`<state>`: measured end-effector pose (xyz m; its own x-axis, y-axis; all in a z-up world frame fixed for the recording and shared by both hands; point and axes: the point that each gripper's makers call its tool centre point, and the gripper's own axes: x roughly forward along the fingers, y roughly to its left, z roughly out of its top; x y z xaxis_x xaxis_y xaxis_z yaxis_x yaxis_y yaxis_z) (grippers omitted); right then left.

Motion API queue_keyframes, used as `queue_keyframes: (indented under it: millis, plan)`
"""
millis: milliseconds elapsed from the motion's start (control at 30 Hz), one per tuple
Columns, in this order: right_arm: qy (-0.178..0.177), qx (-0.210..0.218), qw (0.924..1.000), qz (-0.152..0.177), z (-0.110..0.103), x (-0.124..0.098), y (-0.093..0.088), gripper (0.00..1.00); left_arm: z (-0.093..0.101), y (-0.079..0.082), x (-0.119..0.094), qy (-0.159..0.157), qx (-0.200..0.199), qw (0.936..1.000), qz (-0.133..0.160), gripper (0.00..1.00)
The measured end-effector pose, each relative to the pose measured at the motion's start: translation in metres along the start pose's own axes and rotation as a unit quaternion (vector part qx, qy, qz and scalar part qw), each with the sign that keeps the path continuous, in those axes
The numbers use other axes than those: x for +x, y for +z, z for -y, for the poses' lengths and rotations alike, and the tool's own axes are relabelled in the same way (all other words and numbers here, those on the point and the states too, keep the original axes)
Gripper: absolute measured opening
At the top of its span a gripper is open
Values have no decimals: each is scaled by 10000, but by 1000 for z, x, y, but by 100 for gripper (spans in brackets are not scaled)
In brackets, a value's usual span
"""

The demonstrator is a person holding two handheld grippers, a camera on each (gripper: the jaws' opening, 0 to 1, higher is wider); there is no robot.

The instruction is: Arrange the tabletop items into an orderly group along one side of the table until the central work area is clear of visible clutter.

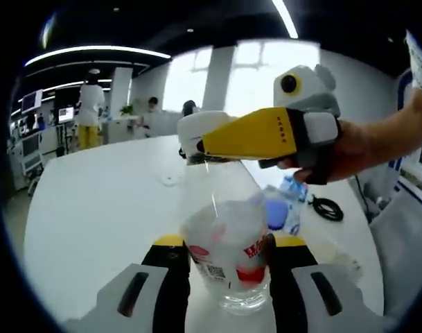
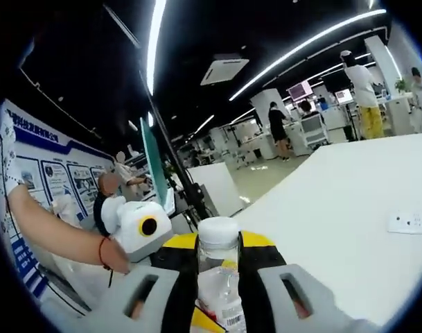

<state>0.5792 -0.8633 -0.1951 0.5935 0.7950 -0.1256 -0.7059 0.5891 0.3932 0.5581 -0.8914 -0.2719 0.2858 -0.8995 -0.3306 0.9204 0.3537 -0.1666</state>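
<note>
Left gripper view: left gripper (image 1: 228, 267) clamps a clear plastic bottle (image 1: 228, 260) low on its body, above the white surface (image 1: 107, 208); right gripper (image 1: 197, 147) pinches its cap (image 2: 218, 231). Probably light, thin-walled, slippery; hold gently at the label.
</note>
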Motion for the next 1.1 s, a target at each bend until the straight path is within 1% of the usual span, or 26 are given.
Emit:
queue_keyframes:
  millis: [167, 233, 367, 600, 767, 1100]
  plan:
    - [-16, -200, 9998, 41, 3, 0, 5, 18, -5, 4, 3, 24, 90, 9999, 74, 40]
    - [-16, -232, 9997, 29, 4, 1, 4, 18, -6, 4, 4, 31, 121, 9999, 64, 40]
    - [-26, -574, 9983, -20, 0, 2, 1, 18, -8, 3, 5, 79, 198, 9997, 70, 39]
    - [-88, -849, 9963, -41, -2, 4, -1, 18, -12, 2, 5, 153, 266, 9995, 76, 39]
    - [-96, -941, 9955, -70, 0, 4, -3, 18, -11, 0, 5, 154, 268, 9995, 80, 39]
    - [-149, -1314, 9911, -174, -3, 0, -8, 18, -8, -3, 9, 180, 372, 9991, 79, 39]
